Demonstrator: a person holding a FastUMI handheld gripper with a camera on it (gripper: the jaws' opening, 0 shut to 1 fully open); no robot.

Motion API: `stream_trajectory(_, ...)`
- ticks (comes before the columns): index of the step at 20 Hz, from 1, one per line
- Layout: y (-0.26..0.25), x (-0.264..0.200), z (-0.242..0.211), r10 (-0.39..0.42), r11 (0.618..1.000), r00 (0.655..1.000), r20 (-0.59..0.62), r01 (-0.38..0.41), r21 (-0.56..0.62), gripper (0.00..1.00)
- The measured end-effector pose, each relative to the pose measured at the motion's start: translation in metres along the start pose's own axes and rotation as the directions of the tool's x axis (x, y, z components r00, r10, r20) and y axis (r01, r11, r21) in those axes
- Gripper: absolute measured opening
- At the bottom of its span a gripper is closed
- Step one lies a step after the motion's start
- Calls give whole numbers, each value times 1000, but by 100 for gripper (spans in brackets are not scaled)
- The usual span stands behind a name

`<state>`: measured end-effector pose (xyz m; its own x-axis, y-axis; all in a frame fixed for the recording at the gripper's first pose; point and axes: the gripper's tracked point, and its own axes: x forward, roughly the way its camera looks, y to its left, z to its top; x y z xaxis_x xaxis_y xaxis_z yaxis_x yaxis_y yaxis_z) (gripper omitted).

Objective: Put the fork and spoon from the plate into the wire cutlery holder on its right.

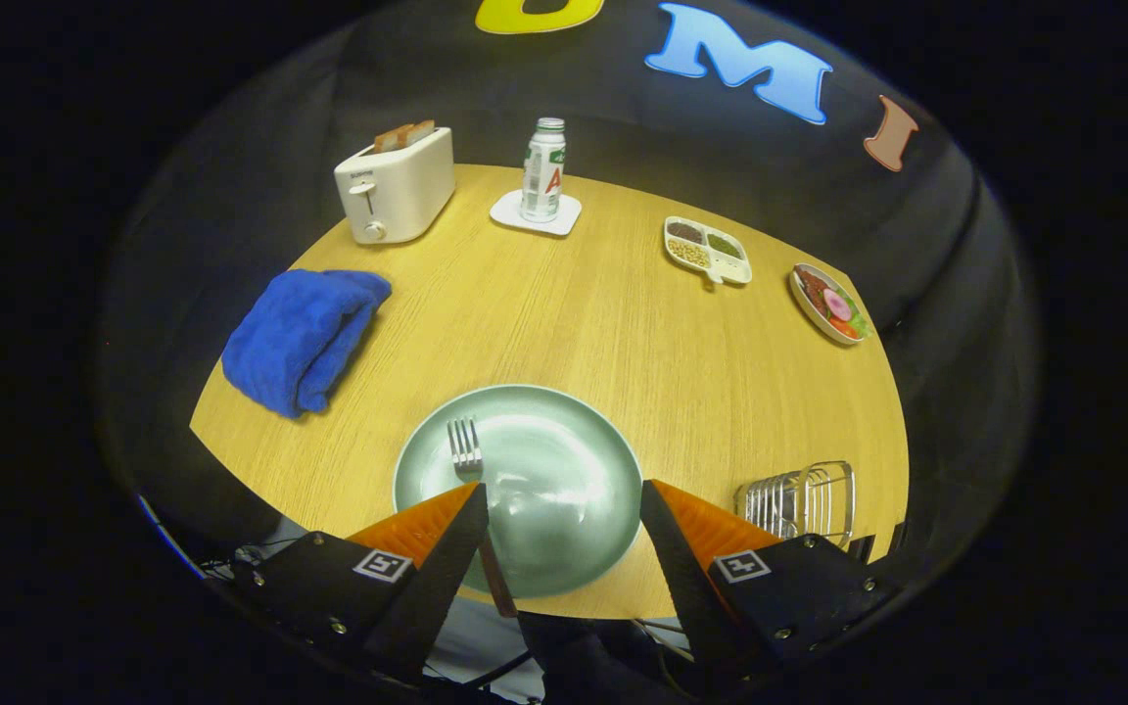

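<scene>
Evidently the fork step is in hand: the gripper [564, 509] is held low over the plate [564, 421] with its jaws spread wide and nothing pinched. The fork [466, 452] lies on the plate's left part, tines pointing away, its handle running beside and under the left finger; no spoon can be made out. The holder [804, 501] stands just right of the plate, beside the right finger. A shift left is judged necessary so that the thin metal handle is straddled before closing. The plate is glazed, glossy, pale green and round; the holder is of bright wire; the table [613, 323] is of grained wood.
</scene>
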<state>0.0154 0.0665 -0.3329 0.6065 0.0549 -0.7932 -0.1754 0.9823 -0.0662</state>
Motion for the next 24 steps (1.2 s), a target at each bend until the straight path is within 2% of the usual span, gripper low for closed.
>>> stream_trajectory(12, 46, 48, -42, 89, 991, 988, -126, -100, -91, 96)
stream_trajectory(20, 49, 70, -64, 106, 988, 971, -213, -127, -89, 96)
stream_trajectory(24, 53, 77, -63, 158, 986, 959, -236, -166, -13, 95)
